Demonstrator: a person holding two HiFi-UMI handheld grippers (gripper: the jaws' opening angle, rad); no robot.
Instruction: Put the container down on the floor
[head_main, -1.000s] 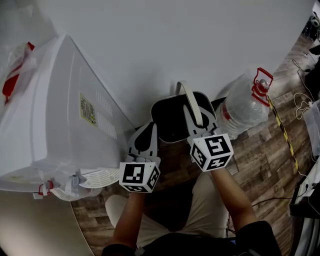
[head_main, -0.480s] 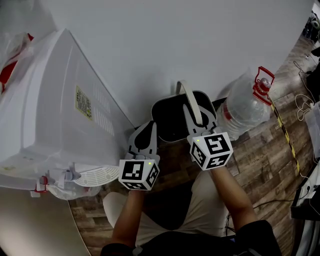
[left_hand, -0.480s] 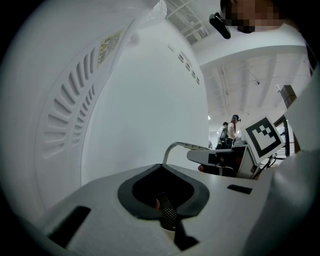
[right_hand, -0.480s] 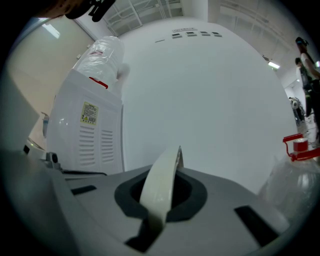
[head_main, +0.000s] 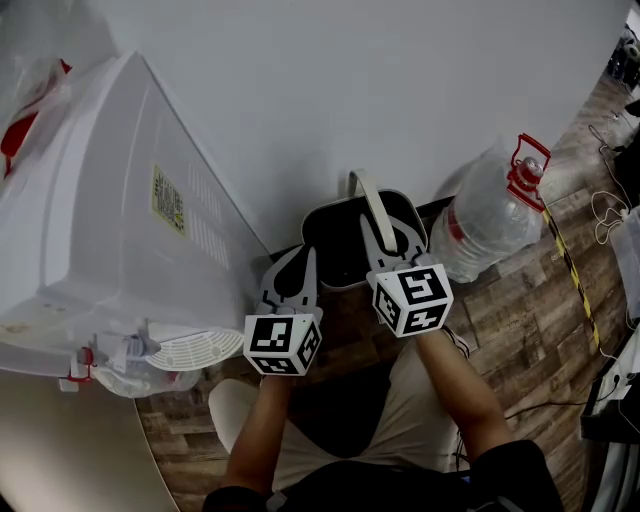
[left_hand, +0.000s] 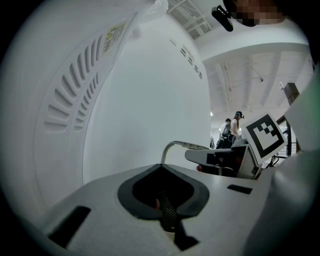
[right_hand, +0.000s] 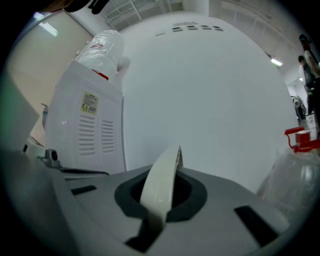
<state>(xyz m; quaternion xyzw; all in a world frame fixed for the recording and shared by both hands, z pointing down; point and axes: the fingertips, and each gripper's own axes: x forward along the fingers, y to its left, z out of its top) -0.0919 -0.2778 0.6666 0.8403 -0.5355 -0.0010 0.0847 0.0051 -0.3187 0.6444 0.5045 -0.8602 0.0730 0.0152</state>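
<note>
Nearest, the person's two forearms reach out over the wood-patterned floor (head_main: 520, 310). The left tool (head_main: 292, 268) hangs just left of the container (head_main: 338, 245), its jaws drawn together with nothing between them that I can make out. It takes no part in the carry.

The right tool (head_main: 388, 243) does the work. Its jaws are closed on the container's pale handle (right_hand: 161, 185), and the strap rises upright through the gap between them. The container is a dark tub with a light rim. It sits directly beyond and below the right tool, close against the white wall (head_main: 350, 90). A white appliance (head_main: 120, 220) with vent slats stands to its left, and a large clear water bottle (head_main: 485, 215) with a red cap stands to its right.

The step in hand looks like the last of the lowering. The tub is already down in the gap between appliance and bottle, but no view shows whether its base touches the floor or hangs just off it.

The next move probably calls for easing the right tool straight down until the handle goes slack. Then the jaws can part to let the strap go, and the tool can lift clear without snagging it. The gap is narrow, so drift toward the bottle could nudge it.
</note>
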